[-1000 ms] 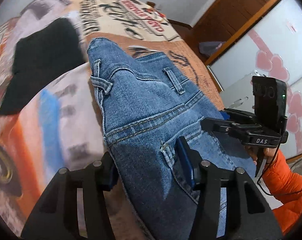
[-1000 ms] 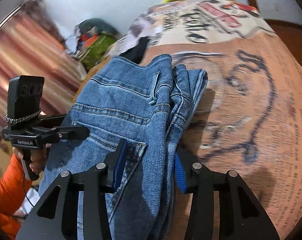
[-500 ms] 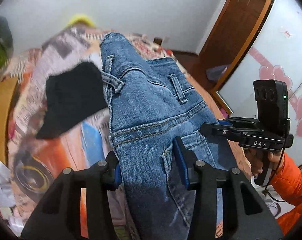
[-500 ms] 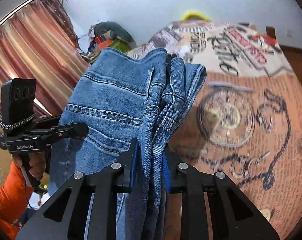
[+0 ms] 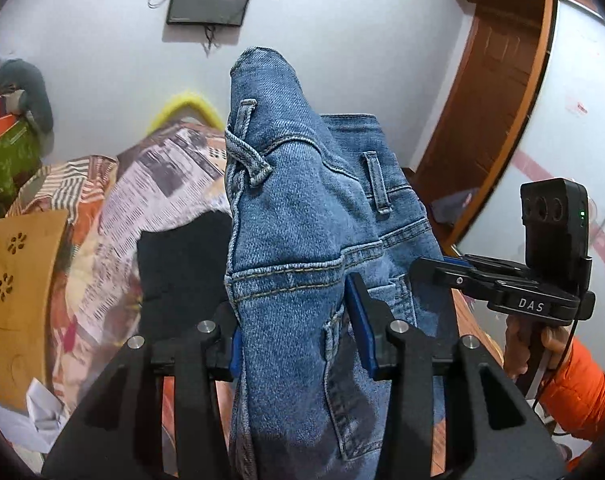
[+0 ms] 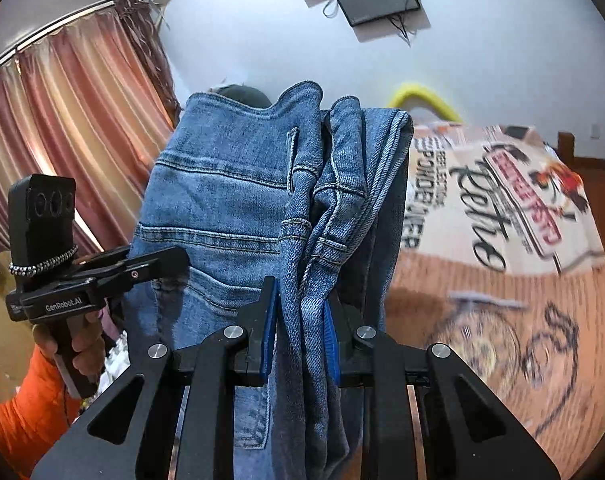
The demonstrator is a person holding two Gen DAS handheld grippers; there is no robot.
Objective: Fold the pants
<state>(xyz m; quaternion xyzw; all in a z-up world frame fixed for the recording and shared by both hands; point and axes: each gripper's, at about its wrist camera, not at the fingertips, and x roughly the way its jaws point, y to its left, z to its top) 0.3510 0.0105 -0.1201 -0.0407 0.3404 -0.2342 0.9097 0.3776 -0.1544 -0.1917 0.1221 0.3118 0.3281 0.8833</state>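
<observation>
Blue denim jeans [image 5: 302, 240] hang in the air, held near the waistband by both grippers. My left gripper [image 5: 298, 332] is shut on one side of the jeans, below a belt loop. My right gripper [image 6: 298, 332] is shut on the bunched opposite edge of the jeans [image 6: 238, 208]. Each gripper shows in the other's view: the right one [image 5: 434, 276] at the jeans' right edge, the left one [image 6: 170, 260] at their left edge. The legs hang below, out of sight.
A bed with a printed bedspread [image 6: 502, 240] lies below and ahead. A black garment [image 5: 182, 272] lies on it. A wall screen [image 5: 208, 0], curtains [image 6: 74, 140], a wooden door [image 5: 490, 100] and a wooden board [image 5: 18, 276] surround it.
Both grippers have lifted the jeans up off the bed and tilted upward, so the wall and screen now show. The right gripper closed tighter on the bunched edge.
</observation>
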